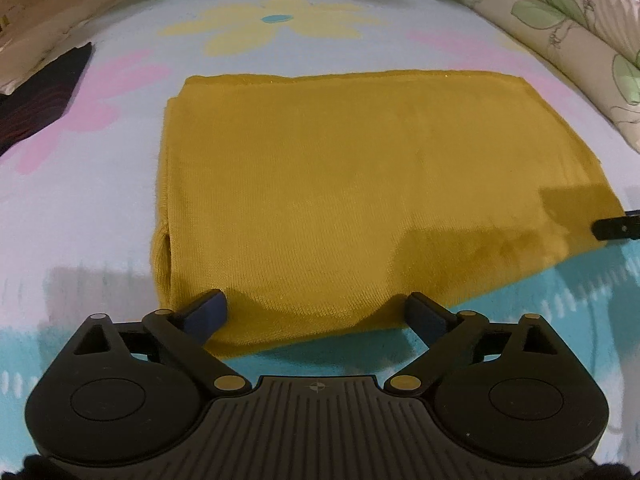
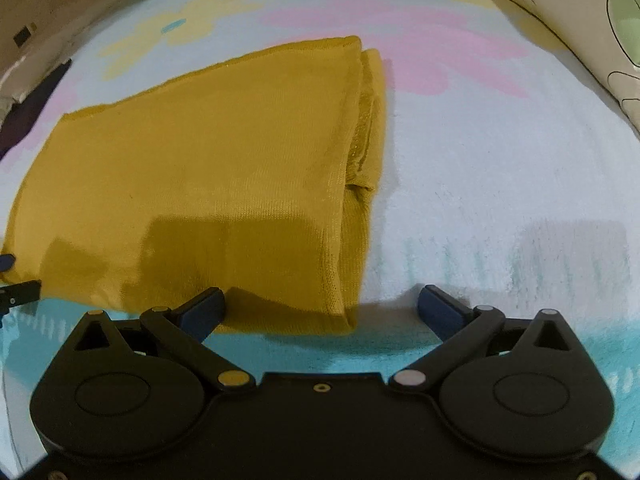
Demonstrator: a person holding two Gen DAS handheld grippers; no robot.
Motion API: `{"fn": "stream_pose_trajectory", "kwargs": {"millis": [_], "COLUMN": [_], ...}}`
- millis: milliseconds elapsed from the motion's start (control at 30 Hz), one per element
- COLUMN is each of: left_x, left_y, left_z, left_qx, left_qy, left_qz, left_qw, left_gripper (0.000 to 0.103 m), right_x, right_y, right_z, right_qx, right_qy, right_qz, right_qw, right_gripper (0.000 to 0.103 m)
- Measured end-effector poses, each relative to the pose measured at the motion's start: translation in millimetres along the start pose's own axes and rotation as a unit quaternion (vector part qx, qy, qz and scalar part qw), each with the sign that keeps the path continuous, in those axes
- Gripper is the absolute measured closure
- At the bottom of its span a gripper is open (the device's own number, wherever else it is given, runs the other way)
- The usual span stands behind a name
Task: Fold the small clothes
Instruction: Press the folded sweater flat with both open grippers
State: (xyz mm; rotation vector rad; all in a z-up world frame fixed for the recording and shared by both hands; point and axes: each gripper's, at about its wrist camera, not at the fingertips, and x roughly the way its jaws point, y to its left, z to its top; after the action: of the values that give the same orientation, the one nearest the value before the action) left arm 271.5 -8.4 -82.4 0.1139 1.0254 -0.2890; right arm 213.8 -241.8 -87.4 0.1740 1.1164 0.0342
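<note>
Left tool (image 1: 316,312) spread wide at the folded mustard garment's (image 1: 360,184) shadowed near edge.

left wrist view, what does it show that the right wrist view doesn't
Only the left wrist view: the garment's left folded edge and a dark red-striped cloth at the far left.
Only the right wrist view: the layered right edge of the yellow garment.
Both: the garment folded flat on the flowered sheet, a leaf-print pillow, each gripper's jaws open at the near hem.

Garment: my folded knit garment (image 1: 360,184) lies flat on the bed (image 1: 400,40).
Left gripper (image 1: 316,312): at its near edge.
Right gripper (image 2: 322,308): at its near right corner.
Pillow (image 1: 568,36): far right.
Dark cloth (image 1: 40,96): far left.
</note>
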Motion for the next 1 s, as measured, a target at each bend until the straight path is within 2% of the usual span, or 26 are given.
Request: {"fn": "stream_pose_trajectory", "kwargs": {"millis": [100, 267, 300, 333, 400, 500, 700, 800, 933, 1000], "left_x": [-2, -1, -3, -6, -14, -27, -15, 1, 20, 29], "left_y": [-7, -10, -10, -10, -10, -17, -43, -50, -60, -61], "left_z": [-3, 9, 11, 13, 19, 33, 87, 113, 136, 142], "left_qx": [0.0, -0.018, -0.028, -0.042, -0.075, -0.113, -0.12, -0.139, -0.154, -0.162], "left_qy": [-0.001, 0.027, 0.028, 0.026, 0.017, -0.006, -0.024, -0.017, -0.013, -0.008], "left_qz": [0.014, 0.024, 0.026, 0.029, 0.029, 0.022, 0.042, 0.051, 0.082, 0.081], "left_qw": [0.9999, 0.9992, 0.9989, 0.9984, 0.9966, 0.9933, 0.9916, 0.9888, 0.9846, 0.9835], "left_gripper": [0.005, 0.006, 0.012, 0.022, 0.03, 0.03, 0.03, 0.031, 0.031, 0.033], "right_x": [2, -1, -2, -1, -4, -3, -11, -14, -14, -14], "right_y": [5, 9, 9, 9, 7, 3, -6, -13, -22, -25], "right_z": [-4, -12, -15, -16, -18, -14, -18, -17, -14, -14], "right_qx": [-0.009, -0.041, -0.043, -0.047, -0.049, -0.049, -0.057, -0.042, -0.027, -0.026], "right_qy": [-0.003, -0.017, -0.023, -0.028, -0.033, -0.031, -0.032, -0.032, -0.034, -0.036], "right_qz": [0.001, -0.014, -0.015, -0.015, -0.01, 0.001, 0.032, 0.051, 0.067, 0.073], "right_qw": [1.0, 0.999, 0.999, 0.998, 0.998, 0.998, 0.997, 0.997, 0.997, 0.996], "right_gripper": [0.0, 0.0, 0.0, 0.0, 0.0, 0.0, 0.0, 0.0, 0.0, 0.0]}}
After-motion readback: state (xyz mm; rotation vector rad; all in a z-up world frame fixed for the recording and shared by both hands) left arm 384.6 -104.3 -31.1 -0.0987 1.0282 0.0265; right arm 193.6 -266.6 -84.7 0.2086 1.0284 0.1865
